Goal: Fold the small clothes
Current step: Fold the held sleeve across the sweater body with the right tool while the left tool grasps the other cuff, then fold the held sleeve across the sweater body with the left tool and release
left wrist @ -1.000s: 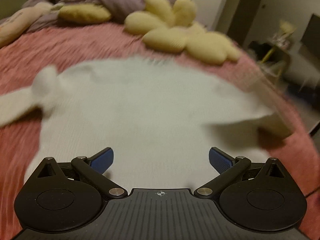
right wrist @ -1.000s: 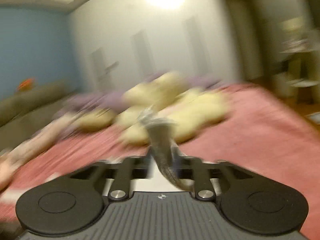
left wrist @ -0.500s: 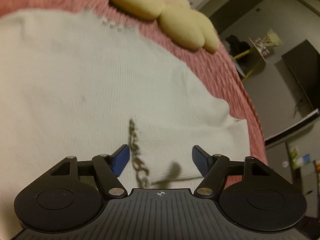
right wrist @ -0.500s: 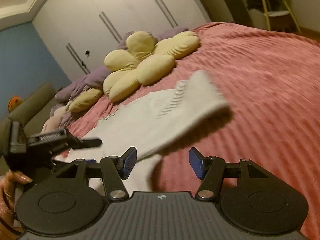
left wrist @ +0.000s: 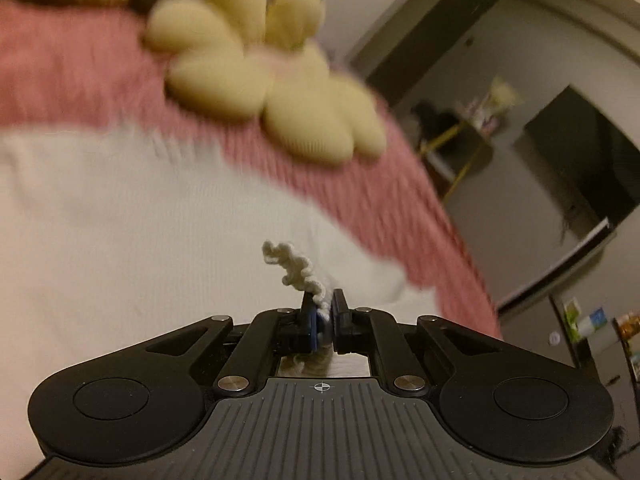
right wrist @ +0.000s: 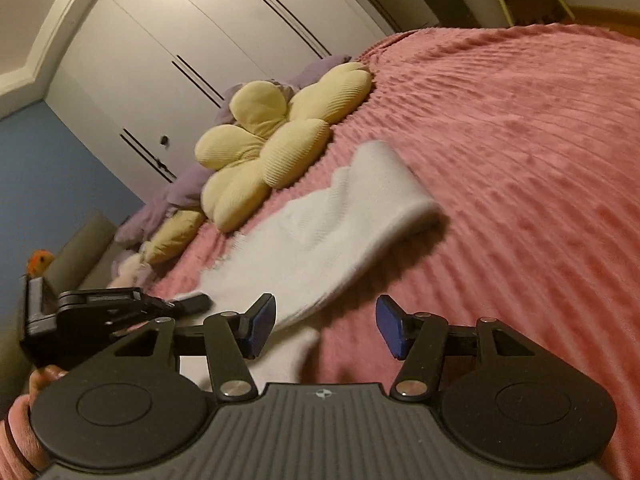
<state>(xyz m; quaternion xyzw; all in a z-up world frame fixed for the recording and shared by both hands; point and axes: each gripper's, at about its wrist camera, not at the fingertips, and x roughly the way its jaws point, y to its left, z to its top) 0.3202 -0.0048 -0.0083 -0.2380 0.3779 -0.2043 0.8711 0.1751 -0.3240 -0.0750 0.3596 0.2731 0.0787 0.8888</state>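
A white knit sweater [left wrist: 140,240] lies spread on the pink bedspread [left wrist: 60,72]. My left gripper [left wrist: 323,304] is shut on its scalloped edge trim [left wrist: 294,268], which sticks up past the pads. In the right wrist view, a folded sleeve of the sweater [right wrist: 360,216] lies ahead. My right gripper [right wrist: 326,320] has its jaws apart and closing. A corner of white cloth reaches in beside its left pad, and the pads do not press on it. The left gripper [right wrist: 192,303] shows at the left, held by a hand [right wrist: 44,380].
A yellow flower-shaped pillow [right wrist: 272,136] lies just beyond the sweater, with purple bedding [right wrist: 184,188] behind it. White wardrobe doors [right wrist: 180,40] stand at the back. The bed's right edge [left wrist: 460,240] drops toward a shelf and dark furniture. Bare pink bedspread [right wrist: 520,160] stretches right.
The left gripper went from wide open to shut on the sweater's scalloped trim. The right gripper let go of cloth, opened and tipped down toward the bed; its jaws have since narrowed slightly.
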